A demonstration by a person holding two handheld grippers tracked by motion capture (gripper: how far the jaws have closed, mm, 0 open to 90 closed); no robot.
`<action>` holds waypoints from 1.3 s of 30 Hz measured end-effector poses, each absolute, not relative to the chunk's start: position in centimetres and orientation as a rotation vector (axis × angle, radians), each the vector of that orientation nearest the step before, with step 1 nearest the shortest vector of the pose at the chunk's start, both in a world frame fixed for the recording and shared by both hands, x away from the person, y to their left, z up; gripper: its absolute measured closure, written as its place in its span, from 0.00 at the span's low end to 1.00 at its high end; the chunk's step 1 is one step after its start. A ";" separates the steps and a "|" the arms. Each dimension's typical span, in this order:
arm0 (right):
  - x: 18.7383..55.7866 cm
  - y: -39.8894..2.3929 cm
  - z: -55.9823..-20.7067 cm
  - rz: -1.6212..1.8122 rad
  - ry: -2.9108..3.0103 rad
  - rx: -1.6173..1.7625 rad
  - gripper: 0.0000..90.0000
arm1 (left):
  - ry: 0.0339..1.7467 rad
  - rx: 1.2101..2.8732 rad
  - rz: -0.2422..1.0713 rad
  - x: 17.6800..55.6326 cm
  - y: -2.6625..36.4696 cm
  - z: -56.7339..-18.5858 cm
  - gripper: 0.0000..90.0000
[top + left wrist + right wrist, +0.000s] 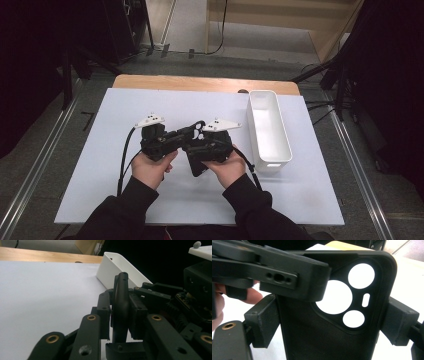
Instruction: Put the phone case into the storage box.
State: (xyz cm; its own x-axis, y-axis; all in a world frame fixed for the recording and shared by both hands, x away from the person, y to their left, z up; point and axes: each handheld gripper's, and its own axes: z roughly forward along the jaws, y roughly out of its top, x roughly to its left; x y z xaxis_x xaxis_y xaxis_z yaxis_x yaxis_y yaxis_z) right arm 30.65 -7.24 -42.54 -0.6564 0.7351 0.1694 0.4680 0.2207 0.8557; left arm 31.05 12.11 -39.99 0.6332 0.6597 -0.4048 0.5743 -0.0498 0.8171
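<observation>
A black phone case (196, 167) with round camera cut-outs is held over the white tabletop between both grippers. My left gripper (192, 134) points to the right; in the left gripper view the case (121, 312) stands edge-on with the pads of the left gripper (120, 305) pressed on its two faces. In the right gripper view the case (312, 340) faces the camera, and my right gripper (332, 325) clamps it across its width, one pad on each long edge. One of the left gripper's fingers (287, 277) crosses the case's top corner there.
A long white bin (252, 125), nothing visible inside it, stands at the right of the white board (125, 110), also seen ahead of the left gripper (112, 270). A wooden table edge (200, 82) runs along the back. Dark stands flank the table.
</observation>
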 end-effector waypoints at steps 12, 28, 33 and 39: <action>31.1 -8.3 -42.6 1.402 2.213 1.159 0.14 | 1.005 1.726 0.073 31.0 13.0 -39.1 0.63; 31.9 -10.8 -42.0 1.449 2.237 1.129 0.14 | 0.943 1.817 -0.082 32.0 15.0 -39.4 0.45; 32.0 -11.3 -41.7 1.441 2.282 1.103 0.14 | 0.915 1.868 -0.096 32.1 15.1 -39.8 0.41; 32.2 -12.0 -41.3 1.473 2.327 1.045 0.14 | 0.871 1.924 -0.095 32.0 15.3 -40.0 0.37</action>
